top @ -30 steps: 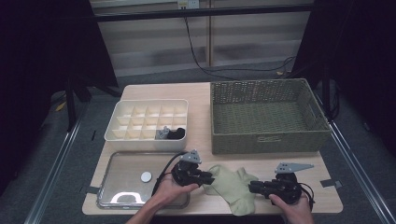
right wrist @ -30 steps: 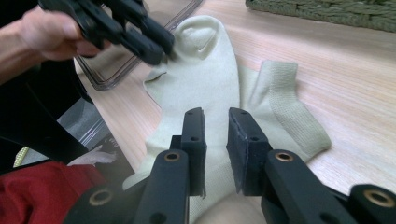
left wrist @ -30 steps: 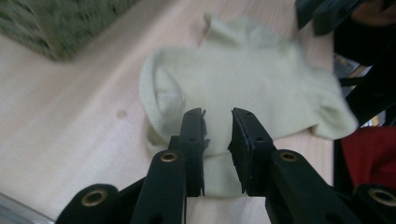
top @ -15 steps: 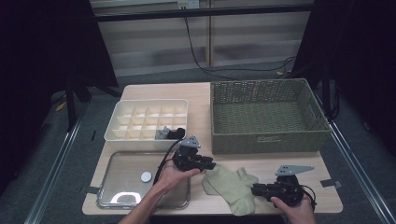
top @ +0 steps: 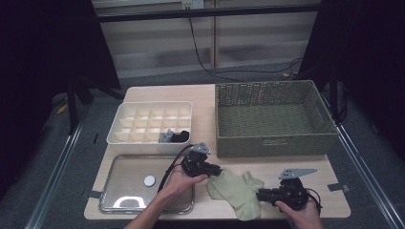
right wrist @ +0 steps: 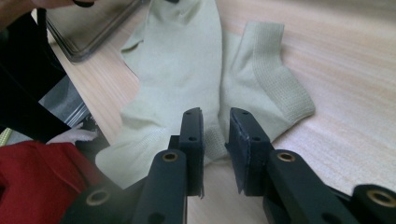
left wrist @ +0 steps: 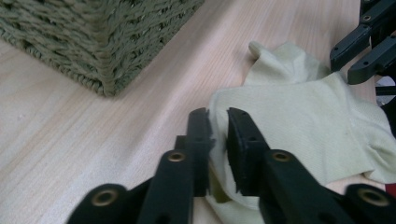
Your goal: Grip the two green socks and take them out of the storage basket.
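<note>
Left gripper (top: 216, 171): jaws have just been closing, nearly together, pinching the 9 o'clock edge of the pale green socks (top: 237, 192). Socks: flat on the table (top: 205, 102), at 6 o'clock from the wicker basket (top: 272, 117). Right gripper (top: 262, 194): jaws narrowly parted, clamping the socks' 3 o'clock edge.

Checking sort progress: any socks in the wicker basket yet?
No: in the high view the wicker basket holds nothing, and the pale green socks lie on the table in front of it.
</note>
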A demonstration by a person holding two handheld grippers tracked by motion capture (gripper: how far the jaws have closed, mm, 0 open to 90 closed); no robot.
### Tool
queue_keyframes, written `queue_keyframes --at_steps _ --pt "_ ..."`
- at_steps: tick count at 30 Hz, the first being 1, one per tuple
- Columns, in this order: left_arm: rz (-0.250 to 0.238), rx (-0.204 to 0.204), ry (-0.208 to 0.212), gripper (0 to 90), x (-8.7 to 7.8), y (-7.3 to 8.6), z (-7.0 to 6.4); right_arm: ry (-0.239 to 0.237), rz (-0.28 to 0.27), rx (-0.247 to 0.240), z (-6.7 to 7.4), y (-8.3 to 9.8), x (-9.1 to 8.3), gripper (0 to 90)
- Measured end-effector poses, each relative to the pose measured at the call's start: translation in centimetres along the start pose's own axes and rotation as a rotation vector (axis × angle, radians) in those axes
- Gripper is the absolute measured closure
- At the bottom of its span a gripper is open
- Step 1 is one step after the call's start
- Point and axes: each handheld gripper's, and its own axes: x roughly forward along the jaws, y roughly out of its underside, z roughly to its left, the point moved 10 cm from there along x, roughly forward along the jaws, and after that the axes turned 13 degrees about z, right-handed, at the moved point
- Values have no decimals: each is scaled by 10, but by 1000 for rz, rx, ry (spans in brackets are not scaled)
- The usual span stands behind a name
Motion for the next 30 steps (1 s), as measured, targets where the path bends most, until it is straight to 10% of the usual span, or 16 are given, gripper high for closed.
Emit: queue_keyframes --at_steps 10,30 --pt "4 0 0 870 -6 3 0 -24 8 -8 4 -2 2 881" --pt "-64 10 -3 872 -34 12 -25 -82 -115 -13 8 -29 -47 885"
